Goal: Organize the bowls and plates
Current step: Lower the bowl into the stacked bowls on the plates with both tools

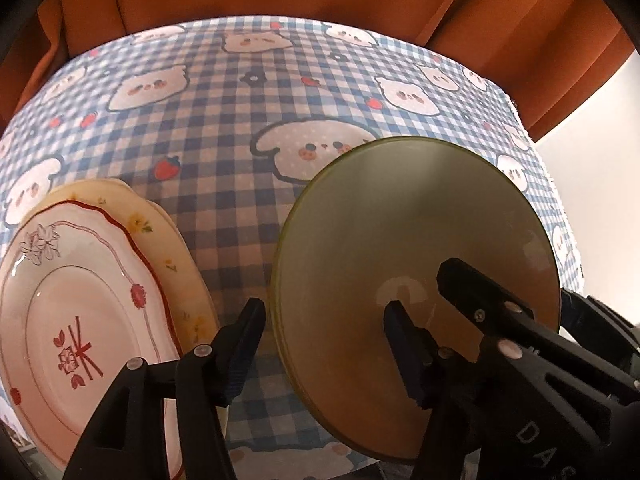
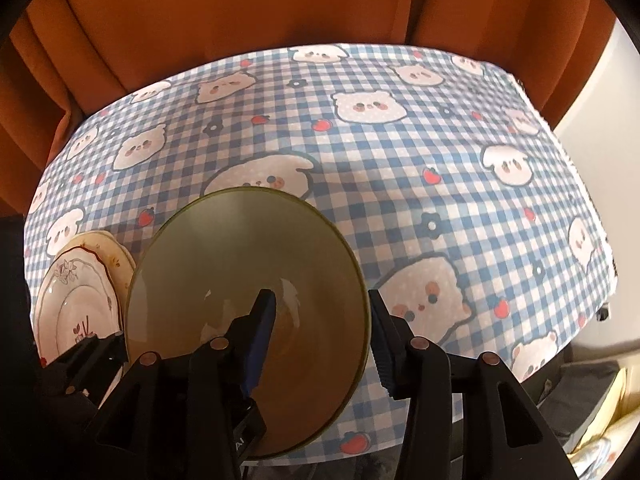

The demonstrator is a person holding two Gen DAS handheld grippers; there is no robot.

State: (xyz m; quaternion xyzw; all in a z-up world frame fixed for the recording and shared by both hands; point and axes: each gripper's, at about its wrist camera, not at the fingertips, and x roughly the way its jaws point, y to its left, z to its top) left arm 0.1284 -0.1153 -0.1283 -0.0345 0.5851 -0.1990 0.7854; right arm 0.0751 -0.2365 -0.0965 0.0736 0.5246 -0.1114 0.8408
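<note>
Black gripper fingers fill the foreground in both wrist views. Largest of all is the blue checked tablecloth (image 2: 400,184), printed with bears and strawberries, with an orange curtain (image 2: 224,20) hanging behind it. Next in size is the olive green bowl (image 2: 240,272), near the front edge of the cloth and tilted so its hollow faces the cameras. The right gripper (image 2: 324,320) straddles its rim, one finger inside the hollow and the other outside, but whether the jaws actually pinch the wall cannot be told. Left of the bowl and just beside it lies a stack of plates (image 1: 80,300): a white scalloped plate with a red rim on a cream floral one. The left gripper (image 1: 324,308) has its jaws apart, reaching across the bowl's near-left rim.
</note>
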